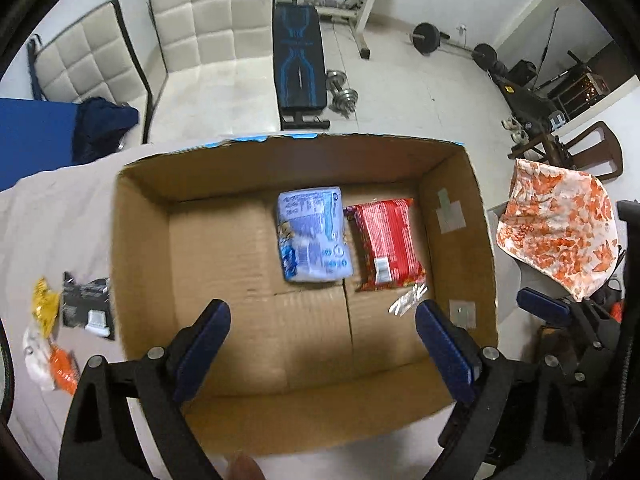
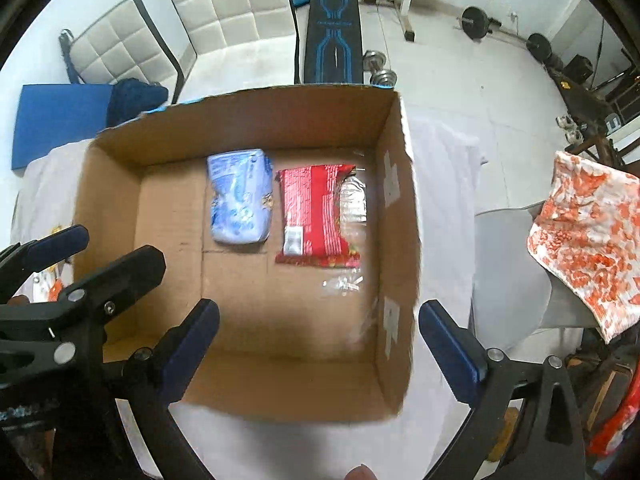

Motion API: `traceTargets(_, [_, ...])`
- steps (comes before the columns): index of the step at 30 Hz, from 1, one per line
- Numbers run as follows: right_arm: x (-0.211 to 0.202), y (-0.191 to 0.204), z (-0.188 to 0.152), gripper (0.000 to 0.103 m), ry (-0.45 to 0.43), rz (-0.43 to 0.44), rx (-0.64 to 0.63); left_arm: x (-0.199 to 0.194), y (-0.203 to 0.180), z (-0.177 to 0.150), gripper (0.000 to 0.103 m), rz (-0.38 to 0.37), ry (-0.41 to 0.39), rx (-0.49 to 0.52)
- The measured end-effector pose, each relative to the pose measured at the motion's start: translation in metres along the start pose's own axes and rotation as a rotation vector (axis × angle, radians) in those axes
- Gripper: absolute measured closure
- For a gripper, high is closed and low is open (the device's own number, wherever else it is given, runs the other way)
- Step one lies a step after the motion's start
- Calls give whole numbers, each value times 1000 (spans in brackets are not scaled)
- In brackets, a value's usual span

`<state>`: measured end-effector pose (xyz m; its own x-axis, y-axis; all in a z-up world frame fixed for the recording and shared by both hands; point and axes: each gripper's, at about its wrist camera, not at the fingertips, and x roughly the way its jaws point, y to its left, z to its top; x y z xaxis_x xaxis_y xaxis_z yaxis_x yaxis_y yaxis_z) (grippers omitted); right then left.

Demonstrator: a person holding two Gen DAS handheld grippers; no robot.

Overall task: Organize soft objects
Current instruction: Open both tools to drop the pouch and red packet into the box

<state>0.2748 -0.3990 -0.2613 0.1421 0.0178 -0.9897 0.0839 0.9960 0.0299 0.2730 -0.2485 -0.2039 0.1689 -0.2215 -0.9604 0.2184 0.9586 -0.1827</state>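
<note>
A gym room with weights and white chairs is showing behind a surface [image 1: 60, 216] that is wearing a white cloth. A box [image 1: 140, 240] is sitting on it. A blue pack [image 1: 314, 234] and a red pack [image 1: 386, 240] are lying flat inside, side by side, long ways pointing toward the far wall.

The left gripper [image 1: 322, 346] is hanging over the box, jaws spread wide and holding nothing. The right gripper [image 2: 320, 344] is doing the same.

Only the left view is showing small packs [image 1: 52, 328] lying on the cloth left of the box. Only the right view is showing shiny clear wrap [image 2: 352, 200] beside the red pack [image 2: 314, 216].
</note>
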Motion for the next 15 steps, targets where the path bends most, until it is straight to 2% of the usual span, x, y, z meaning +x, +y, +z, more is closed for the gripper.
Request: traceTargets(15, [-105, 9, -94, 1, -145, 15, 7, -101, -14, -79, 8, 54, -198, -3])
